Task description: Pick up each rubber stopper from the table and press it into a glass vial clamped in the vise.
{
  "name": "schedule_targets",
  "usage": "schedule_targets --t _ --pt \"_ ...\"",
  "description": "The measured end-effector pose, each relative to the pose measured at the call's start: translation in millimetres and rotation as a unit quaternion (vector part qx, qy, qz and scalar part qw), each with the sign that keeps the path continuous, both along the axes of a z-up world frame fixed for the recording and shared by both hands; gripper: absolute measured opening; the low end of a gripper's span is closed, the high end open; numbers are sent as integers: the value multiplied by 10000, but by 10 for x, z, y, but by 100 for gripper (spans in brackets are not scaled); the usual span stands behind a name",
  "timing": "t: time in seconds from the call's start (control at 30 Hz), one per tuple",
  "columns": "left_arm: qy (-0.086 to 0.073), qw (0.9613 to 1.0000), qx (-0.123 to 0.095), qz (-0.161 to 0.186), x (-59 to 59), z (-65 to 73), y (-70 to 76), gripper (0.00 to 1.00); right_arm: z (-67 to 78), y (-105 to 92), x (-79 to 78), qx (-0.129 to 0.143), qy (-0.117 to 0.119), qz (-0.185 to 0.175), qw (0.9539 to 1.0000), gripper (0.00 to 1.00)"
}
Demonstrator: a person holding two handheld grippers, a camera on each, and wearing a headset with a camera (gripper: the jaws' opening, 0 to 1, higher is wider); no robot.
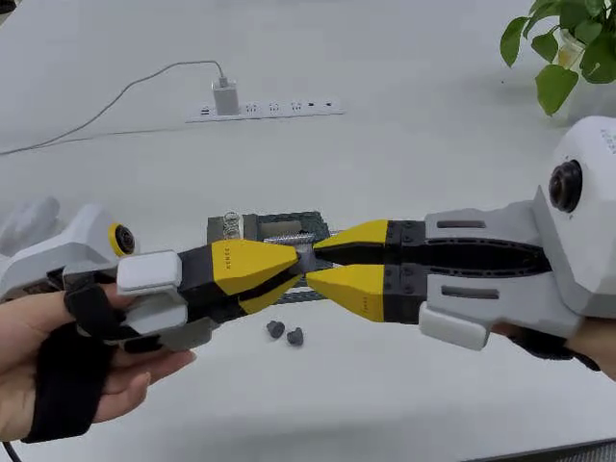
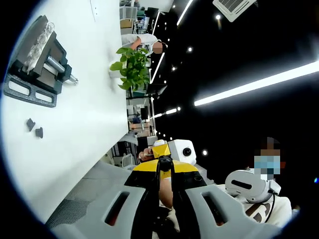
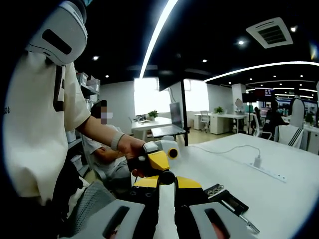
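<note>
Head view: L gripper [image 1: 295, 261] jaws together, its tip btwn R gripper [image 1: 310, 264] jaws, which stand apart, both in front of vise [image 1: 279, 229]. Vials [image 1: 231, 223] clamped at vise's end. Two stoppers [image 1: 285, 333] on table [image 1: 404, 385], near vise's front.

On the white desk [image 1: 414, 58], well beyond the tips of the right tongs [image 1: 311, 263], lies a white power strip [image 1: 279, 109] with a plugged-in charger [image 1: 225, 96] and its cable [image 1: 115, 101], and farther right a leafy plant [image 1: 568, 43].
</note>
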State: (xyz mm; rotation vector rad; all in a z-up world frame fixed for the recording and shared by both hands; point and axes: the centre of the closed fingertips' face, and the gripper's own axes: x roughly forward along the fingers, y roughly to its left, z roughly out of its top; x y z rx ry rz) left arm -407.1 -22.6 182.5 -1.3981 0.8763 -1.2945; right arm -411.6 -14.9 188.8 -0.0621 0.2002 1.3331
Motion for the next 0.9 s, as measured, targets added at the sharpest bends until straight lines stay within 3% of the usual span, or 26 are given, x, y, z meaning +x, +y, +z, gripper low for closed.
schedule_targets --t 0.3,0.57,0.7,0.8,0.9 --pt "-254 9997 35 35 -3 2 15 8 -25 9 -4 -20 40 2 10000 6" --pt "-636 9979 95 -5 -63 58 16 28 -108 -5 11 -148 72 -38 9999 6" --pt "-821 9960 340 -92 -104 -7 -7 44 -104 2 13 -93 99 -57 9999 6" --pt "-939 9949 357 -127 -129 -20 -15 46 -108 0 23 -89 104 -60 9999 6" --pt "-1253 9899 668 -30 -111 -99 -35 67 -112 -3 24 -94 111 -60 9999 6"
